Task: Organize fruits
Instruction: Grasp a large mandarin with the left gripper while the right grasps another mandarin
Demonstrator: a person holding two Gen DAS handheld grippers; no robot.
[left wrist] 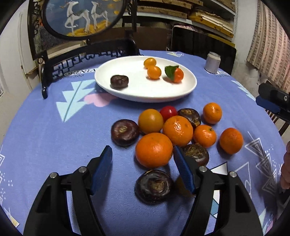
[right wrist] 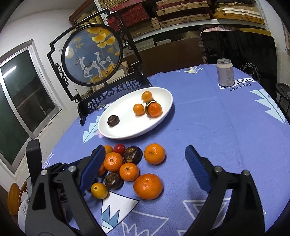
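Ref: white plate (left wrist: pixel 188 87). Loose fruit pile on the near side of it. L gripper (left wrist: pixel 143 161) half-open, empty, nearest mandarin (left wrist: pixel 154 149) between jaws, untouched. R gripper (right wrist: pixel 145 163) wide, empty, farther off.

Both tongs (left wrist: pixel 143 163) (right wrist: pixel 145 163): black arms, ribbed blue pads, silver screws.

It looks like a storeroom used as a home dining corner: ahead of the grippers, shelves (right wrist: pixel 181 16) of stacked boxes rise behind a cloth-covered table (right wrist: pixel 217 127) and a decorative deer screen (right wrist: pixel 92 54).
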